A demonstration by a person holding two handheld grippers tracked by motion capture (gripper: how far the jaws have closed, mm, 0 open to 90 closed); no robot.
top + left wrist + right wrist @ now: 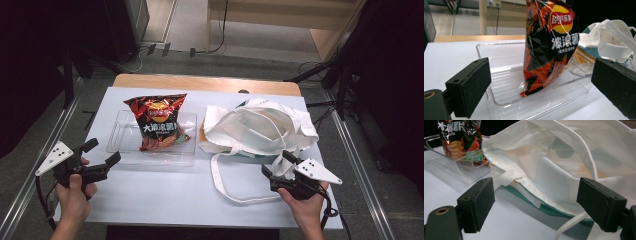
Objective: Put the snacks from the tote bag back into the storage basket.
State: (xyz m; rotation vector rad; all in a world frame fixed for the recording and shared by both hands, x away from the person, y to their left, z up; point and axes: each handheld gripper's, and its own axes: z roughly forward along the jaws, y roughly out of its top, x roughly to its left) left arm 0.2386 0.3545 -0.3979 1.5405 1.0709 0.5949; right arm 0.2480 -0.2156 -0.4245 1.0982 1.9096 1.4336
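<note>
The left gripper [102, 152] is held low at the near left corner of the worktop [165, 195], gripped from below by the left hand [75, 192], with the forearm entering from the bottom edge. Its grey plate is turned up and to the left, and it is aimed toward the tray [117, 137]. Its fingers [470, 87] are spread wide and nothing is held between them; in the left gripper view the tray [499, 75] and the chip bag [550, 45] are framed between them, farther off. No contact with the tray can be seen.

The right gripper [277, 162] is held at the near right of the worktop by the right hand [305, 202], its grey plate facing up and to the right. It is pointed at the tote bag [260, 127]. Its fingers [477, 201] are likewise wide apart and empty; in the right gripper view the tote bag [564, 162] is seen just beyond them, with its folded hem and a teal edge lying between the two fingers' lines. Whether a finger brushes the cloth cannot be told.

The chip bag [157, 122] stands leaning in the clear tray at the left centre of the worktop. The white tote bag lies crumpled just right of the tray, and its strap [225, 187] is looped out across the worktop toward the right gripper.
</note>
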